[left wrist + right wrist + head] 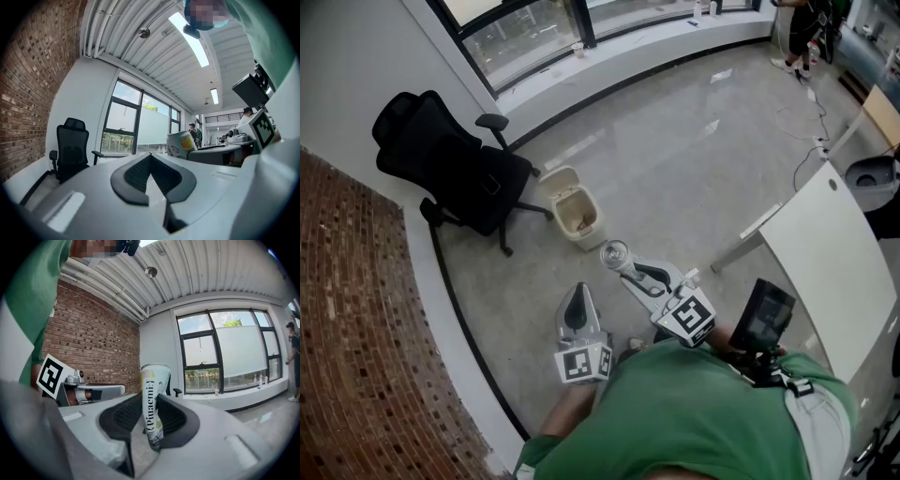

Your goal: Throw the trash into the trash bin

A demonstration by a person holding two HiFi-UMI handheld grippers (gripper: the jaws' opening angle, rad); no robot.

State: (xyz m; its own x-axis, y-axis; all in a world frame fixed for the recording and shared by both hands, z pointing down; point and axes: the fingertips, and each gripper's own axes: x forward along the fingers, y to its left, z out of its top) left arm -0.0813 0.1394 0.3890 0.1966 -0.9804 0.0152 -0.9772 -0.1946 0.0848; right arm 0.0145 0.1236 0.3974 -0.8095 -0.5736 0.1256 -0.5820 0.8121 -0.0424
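Note:
A white and yellow drink can (153, 404) stands squeezed between the jaws of my right gripper (151, 416), which is shut on it. In the head view the can (615, 254) is held up above the floor, just right of and nearer than the cream trash bin (573, 207). The bin is open-topped with some scraps inside. My left gripper (577, 307) hangs lower left of the can; its jaws are shut with nothing between them (150, 176). The can (182, 143) also shows in the left gripper view, off to the right.
A black office chair (450, 169) stands left of the bin against the wall. A brick wall (356, 319) runs along the left. A white table (825, 262) stands at right, with cables on the floor beyond it. A person (802, 28) stands far back.

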